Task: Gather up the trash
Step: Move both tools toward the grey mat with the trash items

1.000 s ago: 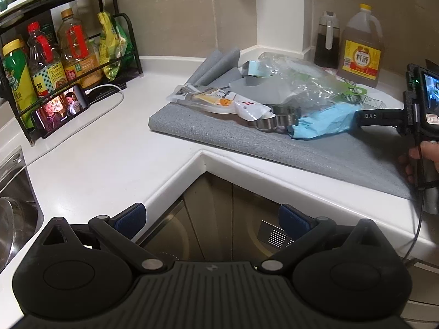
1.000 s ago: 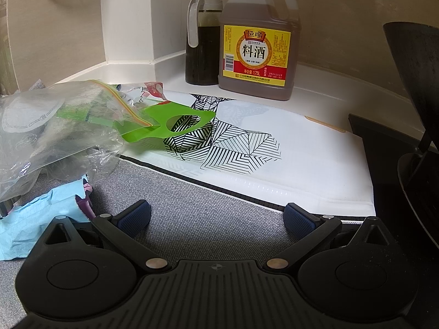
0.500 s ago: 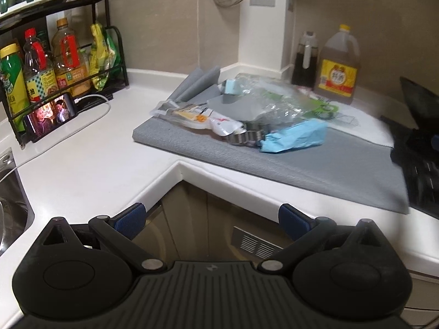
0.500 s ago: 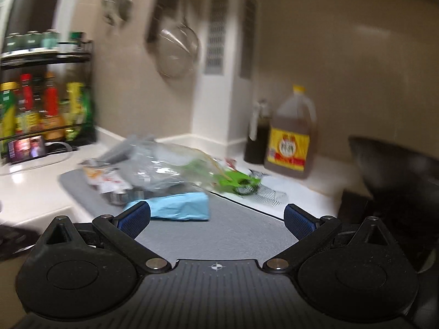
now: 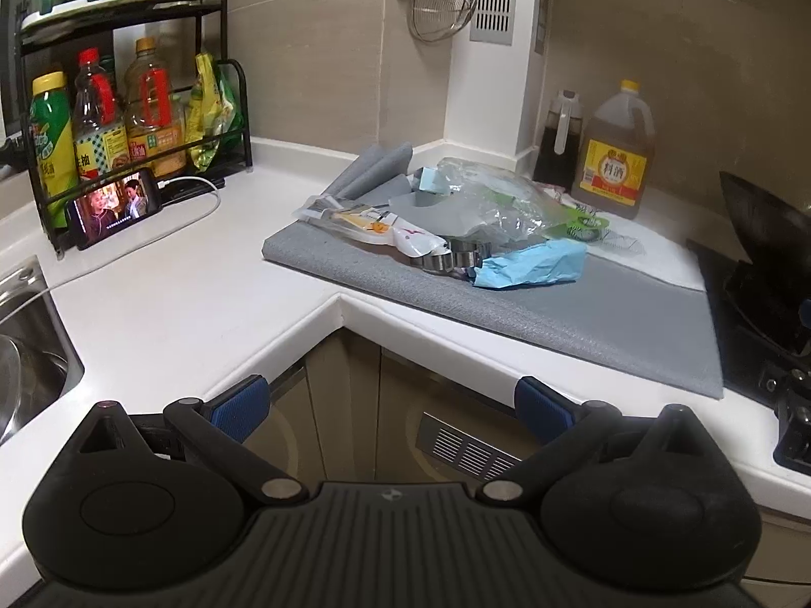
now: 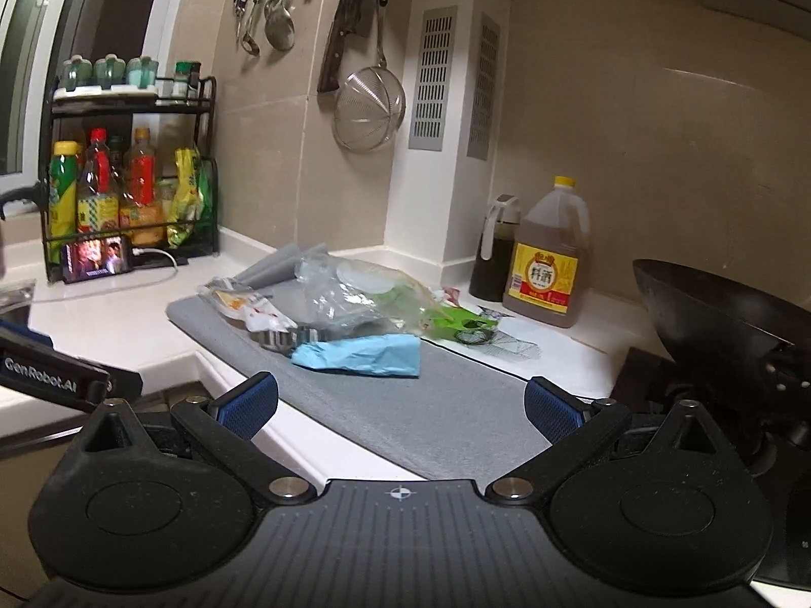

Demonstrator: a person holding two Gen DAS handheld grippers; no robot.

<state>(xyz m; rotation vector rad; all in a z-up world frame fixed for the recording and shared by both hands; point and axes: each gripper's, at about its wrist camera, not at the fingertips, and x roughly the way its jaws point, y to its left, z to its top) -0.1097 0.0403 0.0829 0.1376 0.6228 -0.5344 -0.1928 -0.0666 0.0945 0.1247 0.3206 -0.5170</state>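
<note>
A heap of trash lies on a grey mat (image 5: 583,309) (image 6: 446,405) on the white counter: a crumpled blue paper (image 5: 529,266) (image 6: 360,354), a clear plastic bag (image 5: 502,200) (image 6: 362,294), a white snack wrapper (image 5: 375,228) (image 6: 243,306), a metal ring (image 5: 448,258) (image 6: 279,338) and a green-handled patterned bag (image 5: 583,220) (image 6: 464,321). My left gripper (image 5: 390,408) is open, held back off the counter's inner corner, empty. My right gripper (image 6: 400,405) is open and empty, over the mat's near edge, short of the blue paper. Part of the left gripper's body shows at the right wrist view's left edge.
A black rack with bottles (image 5: 126,116) (image 6: 126,177) and a lit phone (image 5: 114,207) (image 6: 96,258) stand at the far left. A sink (image 5: 25,354) is at left. Two bottles (image 5: 613,152) (image 6: 550,258) stand by the wall; a black wok (image 5: 765,253) (image 6: 720,324) sits at right. Utensils and a strainer (image 6: 370,106) hang above.
Both grippers have pulled back and up from the counter. The right gripper, close over the mat by the patterned bag a second ago, now views the whole heap from a distance.
</note>
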